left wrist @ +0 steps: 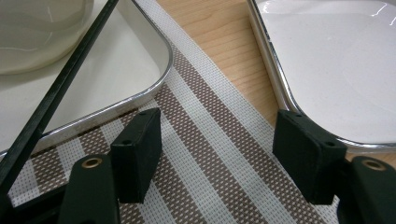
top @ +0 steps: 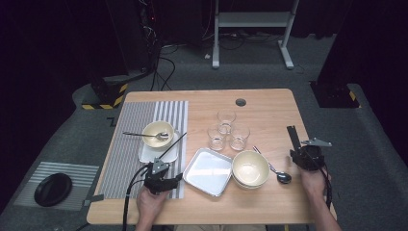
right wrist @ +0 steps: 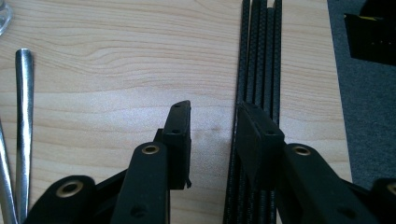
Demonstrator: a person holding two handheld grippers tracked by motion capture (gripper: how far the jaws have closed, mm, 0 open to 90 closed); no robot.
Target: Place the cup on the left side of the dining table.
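The wooden table [top: 269, 103] carries a striped placemat [top: 130, 144] on its left side, two white square trays, bowls, three glasses and spoons. On the placemat sits one tray [top: 146, 155] with a cream bowl [top: 155, 131] and a spoon [top: 139, 134] across it; a black chopstick [top: 171, 147] leans over that tray's near edge. The second tray [top: 208, 171] lies just right of the placemat, touching a stack of cream bowls [top: 250, 169].

The bundle of black chopsticks [top: 292, 135] lies near the table's right edge, long axis running away from the person. The right gripper [top: 299, 156] is at its near end and is by far the nearer tool. In the right gripper view the chopsticks [right wrist: 259, 56] run straight ahead under the right-hand jaw, not centred in the gap; the jaws stand at a middling width with nothing pinched yet. A small shift sideways would likely be needed to straddle them.

The left gripper [left wrist: 219, 149] rests over the placemat between the two trays, jaws wide and empty.

No brand or writing can be read anywhere.
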